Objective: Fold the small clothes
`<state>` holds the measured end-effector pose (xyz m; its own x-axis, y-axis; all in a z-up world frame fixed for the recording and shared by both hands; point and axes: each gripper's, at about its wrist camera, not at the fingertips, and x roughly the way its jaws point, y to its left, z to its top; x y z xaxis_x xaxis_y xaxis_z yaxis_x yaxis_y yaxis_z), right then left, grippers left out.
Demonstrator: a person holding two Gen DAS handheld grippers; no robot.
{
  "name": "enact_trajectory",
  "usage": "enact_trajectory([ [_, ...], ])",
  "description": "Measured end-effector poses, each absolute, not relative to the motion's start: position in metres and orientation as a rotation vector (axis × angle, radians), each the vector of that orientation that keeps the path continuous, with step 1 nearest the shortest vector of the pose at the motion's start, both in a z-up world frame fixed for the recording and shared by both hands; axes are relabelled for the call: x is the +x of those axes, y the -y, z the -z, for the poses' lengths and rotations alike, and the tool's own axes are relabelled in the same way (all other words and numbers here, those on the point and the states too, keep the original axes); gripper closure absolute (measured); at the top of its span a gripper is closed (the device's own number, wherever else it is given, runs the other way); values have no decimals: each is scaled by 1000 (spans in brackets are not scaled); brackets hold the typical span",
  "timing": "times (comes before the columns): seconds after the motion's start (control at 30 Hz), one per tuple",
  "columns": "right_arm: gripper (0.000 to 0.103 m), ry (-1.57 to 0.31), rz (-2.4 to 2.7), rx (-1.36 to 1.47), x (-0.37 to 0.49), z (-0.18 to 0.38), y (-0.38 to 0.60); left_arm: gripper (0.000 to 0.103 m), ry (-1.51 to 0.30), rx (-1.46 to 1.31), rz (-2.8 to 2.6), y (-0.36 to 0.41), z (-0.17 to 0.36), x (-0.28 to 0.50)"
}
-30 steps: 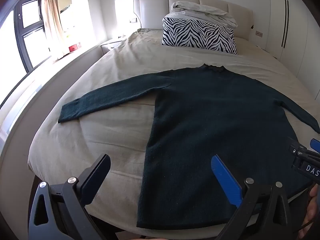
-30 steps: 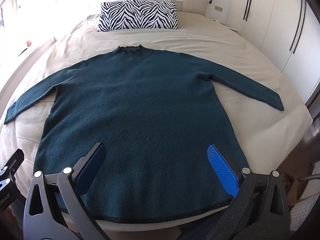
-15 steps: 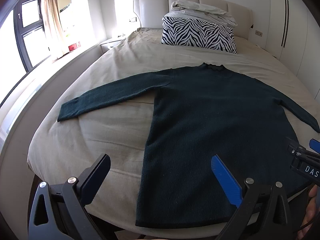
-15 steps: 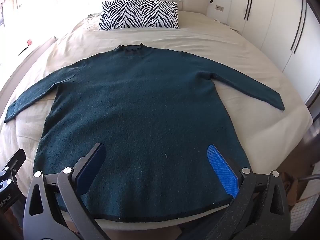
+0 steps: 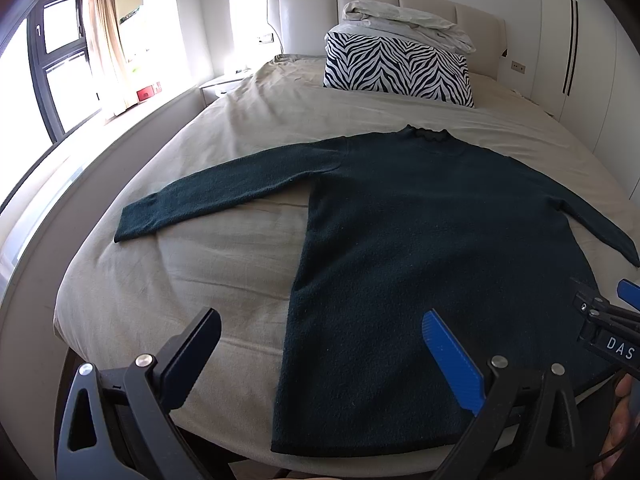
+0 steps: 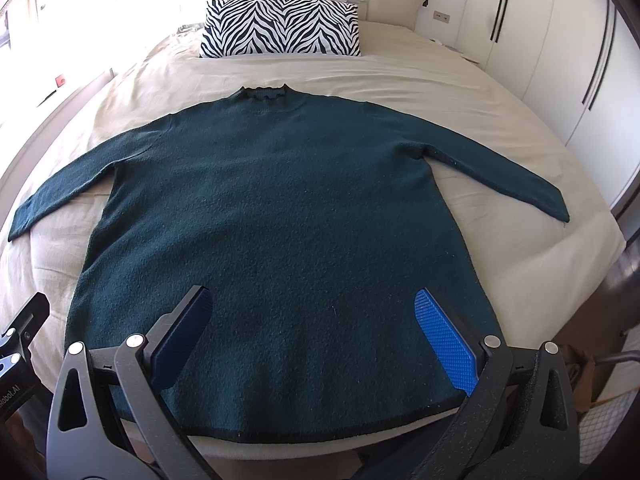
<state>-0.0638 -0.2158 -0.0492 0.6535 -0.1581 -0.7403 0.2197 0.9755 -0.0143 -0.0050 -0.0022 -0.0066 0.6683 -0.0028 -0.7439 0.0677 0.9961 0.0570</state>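
- Sunlit bedroom: a bed [image 6: 400,80] in beige sheets fills both views, a zebra-print pillow [image 6: 280,26] at the top of the frame before the padded headboard [image 5: 304,12].
- Your dark teal sweater [image 6: 280,208] lies flat at the centre of the right wrist view, collar toward the pillow, both sleeves spread wide, hem at the lower edge of the bed.
- Left gripper [image 5: 320,356] and right gripper [image 6: 312,332] hover above the hem, jaws wide apart, holding nothing.
- Judged the opening fold: pinch one layer-pair cleanly at a sleeve or hem corner, lift low, and keep the knit from dragging the sheet.
- In the left wrist view the far sleeve's cuff runs out at the right edge; the window [image 5: 52,80] at upper left is blown out.
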Motion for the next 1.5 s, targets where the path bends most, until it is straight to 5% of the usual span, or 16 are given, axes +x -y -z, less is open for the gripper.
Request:
enact_trajectory([
  [1.5, 0, -847, 204, 69, -63, 56, 208, 0, -860, 62, 39, -7, 9, -6],
])
